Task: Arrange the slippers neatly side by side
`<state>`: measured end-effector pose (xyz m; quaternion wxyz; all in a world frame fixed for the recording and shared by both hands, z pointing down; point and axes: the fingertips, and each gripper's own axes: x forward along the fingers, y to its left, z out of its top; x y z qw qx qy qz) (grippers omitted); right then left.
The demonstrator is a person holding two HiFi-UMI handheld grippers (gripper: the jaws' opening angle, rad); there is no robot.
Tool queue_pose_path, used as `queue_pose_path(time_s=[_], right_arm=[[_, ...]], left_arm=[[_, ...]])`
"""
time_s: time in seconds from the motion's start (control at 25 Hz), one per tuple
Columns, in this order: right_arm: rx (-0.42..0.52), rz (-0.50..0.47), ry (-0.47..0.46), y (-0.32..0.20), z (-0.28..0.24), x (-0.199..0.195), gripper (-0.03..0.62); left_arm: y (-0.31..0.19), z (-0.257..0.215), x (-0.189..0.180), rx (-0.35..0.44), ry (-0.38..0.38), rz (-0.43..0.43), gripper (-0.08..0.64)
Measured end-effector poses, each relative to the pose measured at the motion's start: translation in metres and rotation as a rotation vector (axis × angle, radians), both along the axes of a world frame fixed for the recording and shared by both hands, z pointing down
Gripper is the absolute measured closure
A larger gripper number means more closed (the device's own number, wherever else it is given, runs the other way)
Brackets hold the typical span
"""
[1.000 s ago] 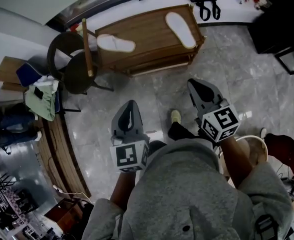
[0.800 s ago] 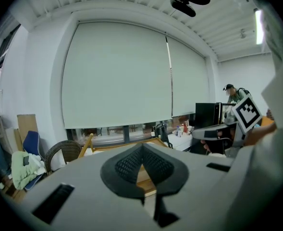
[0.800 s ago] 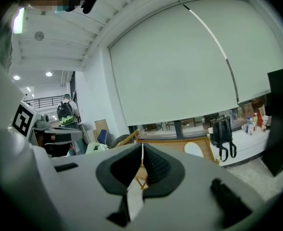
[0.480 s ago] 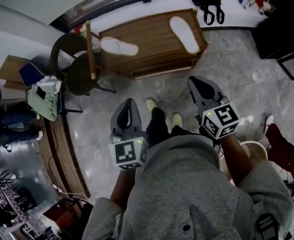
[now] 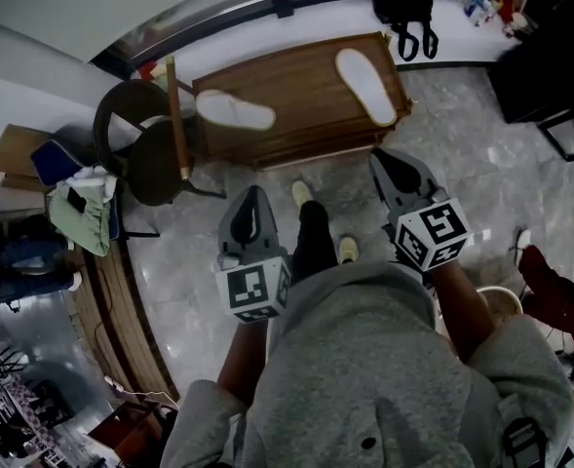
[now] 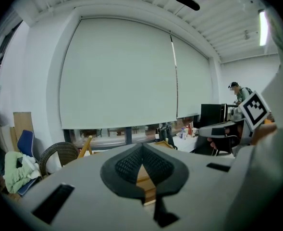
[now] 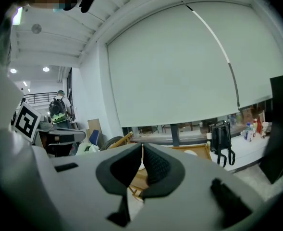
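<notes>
— While the left slipper (image 5: 234,110) and right slipper (image 5: 366,72) lie well apart on the wooden surface (image 5: 304,100), is anything done?
— Nothing yet, I'd say: left hand-held gripper (image 5: 250,201) and right hand-held gripper (image 5: 384,164) are closed, empty, near it.

Both grippers held out ahead of the chest, jaws closed and empty.
The left gripper (image 5: 252,200) and the right gripper (image 5: 377,158) point away from the body and slightly downward, well apart, the right one reaching a little farther and angled outward to the right. In each gripper view the dark pads (image 6: 153,165) meet at the tips with nothing between them. Each marker cube (image 5: 252,291) sits at the near end, above a bare forearm (image 5: 240,359) coming out of a grey sleeve (image 5: 204,417).
</notes>
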<state>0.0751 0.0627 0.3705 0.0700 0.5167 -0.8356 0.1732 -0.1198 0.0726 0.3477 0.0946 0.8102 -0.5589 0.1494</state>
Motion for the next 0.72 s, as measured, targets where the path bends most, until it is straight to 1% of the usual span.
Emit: queue_pose_path(time_s=[0.2, 0.48, 0.6, 0.72], right_arm=[[-0.021, 0.010, 0.013, -0.050, 0.004, -0.011, 0.566], [-0.044, 0.005, 0.041, -0.121, 0.006, -0.033, 0.566], [-0.056, 0.003, 0.051, -0.141, 0.005, -0.043, 0.566], [-0.066, 0.003, 0.060, -0.158, 0.007, -0.050, 0.566]], left_arm=[[-0.058, 0.009, -0.011, -0.018, 0.002, 0.011, 0.546], [-0.139, 0.028, -0.032, -0.061, 0.019, 0.002, 0.546], [-0.165, 0.033, -0.044, -0.083, 0.006, -0.006, 0.546], [-0.187, 0.046, -0.058, -0.112, -0.003, -0.034, 0.546]])
